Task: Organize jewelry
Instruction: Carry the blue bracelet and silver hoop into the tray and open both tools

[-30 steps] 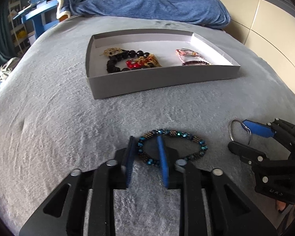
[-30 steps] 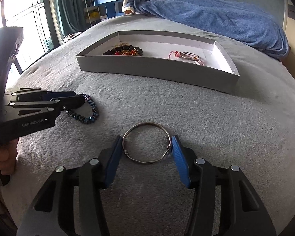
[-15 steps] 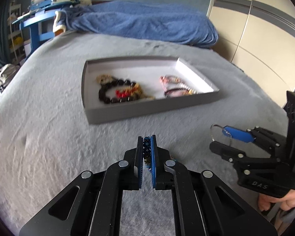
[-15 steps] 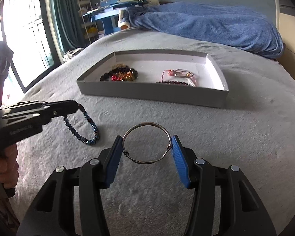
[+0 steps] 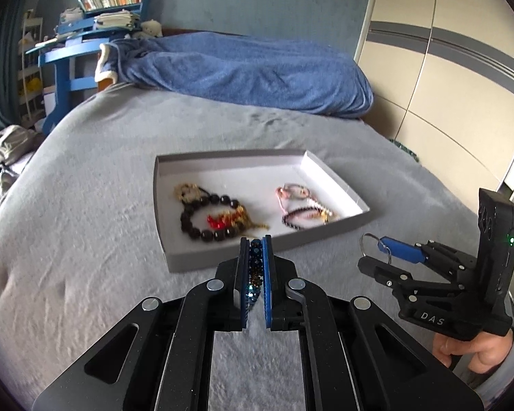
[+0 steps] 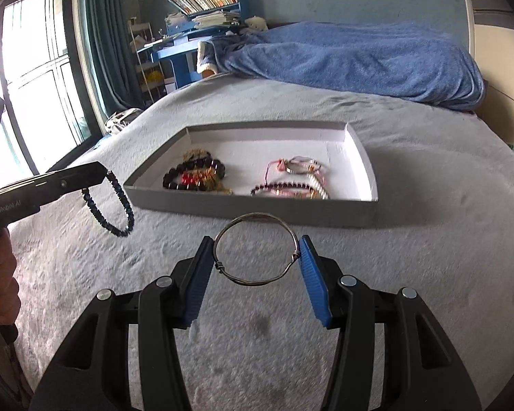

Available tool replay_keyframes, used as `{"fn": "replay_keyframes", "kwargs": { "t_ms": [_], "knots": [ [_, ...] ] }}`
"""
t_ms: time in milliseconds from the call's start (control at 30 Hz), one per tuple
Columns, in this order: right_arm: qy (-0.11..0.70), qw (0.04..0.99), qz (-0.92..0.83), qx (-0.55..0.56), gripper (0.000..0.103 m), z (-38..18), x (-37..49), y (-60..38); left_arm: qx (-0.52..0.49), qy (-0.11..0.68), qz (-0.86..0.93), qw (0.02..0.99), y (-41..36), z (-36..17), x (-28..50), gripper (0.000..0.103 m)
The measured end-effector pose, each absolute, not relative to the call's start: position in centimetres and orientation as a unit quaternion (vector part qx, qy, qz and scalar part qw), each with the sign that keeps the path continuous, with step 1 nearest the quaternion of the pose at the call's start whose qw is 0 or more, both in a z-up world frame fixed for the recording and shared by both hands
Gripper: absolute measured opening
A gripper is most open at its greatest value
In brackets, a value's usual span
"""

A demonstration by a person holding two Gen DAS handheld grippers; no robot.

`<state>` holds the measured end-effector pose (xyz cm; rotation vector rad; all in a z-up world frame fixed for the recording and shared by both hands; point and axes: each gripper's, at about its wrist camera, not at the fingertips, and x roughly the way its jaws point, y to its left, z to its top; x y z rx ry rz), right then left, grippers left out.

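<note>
A grey bed cover [image 5: 85, 239] fills both views, with a blue blanket [image 6: 359, 58] bunched along the upper part of each frame. A shallow grey tray [image 5: 202, 257] sits mid-frame on the cover, holding a black bead bracelet [image 5: 195, 221] and red and gold pieces on its left side, pink and dark beaded pieces [image 6: 291, 178] on its right.

In the left wrist view, the left gripper [image 5: 256, 267], bottom centre, has its jaws almost together, pinching a blue beaded bracelet [image 5: 255, 274] seen edge-on. Only the right wrist view, at left, shows that bracelet hanging as a full loop above the cover.

The right gripper [image 6: 257, 260], bottom centre of its own view, has jaws partly apart, clamping a silver wire bangle [image 6: 255, 215] by its two sides, held in front of the tray's near wall.
</note>
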<state>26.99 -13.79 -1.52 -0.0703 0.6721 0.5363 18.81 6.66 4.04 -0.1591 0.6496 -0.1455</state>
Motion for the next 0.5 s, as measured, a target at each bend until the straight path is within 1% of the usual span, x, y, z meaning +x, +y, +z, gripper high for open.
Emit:
{"fn": "replay_keyframes", "kwargs": {
  "t_ms": [500],
  "knots": [
    [0.303,0.916,0.259,-0.031,0.05,0.3,30.9,-13.6,-0.082,0.309,-0.063,0.946,8.0,4.7,21.2,0.007]
  ]
}}
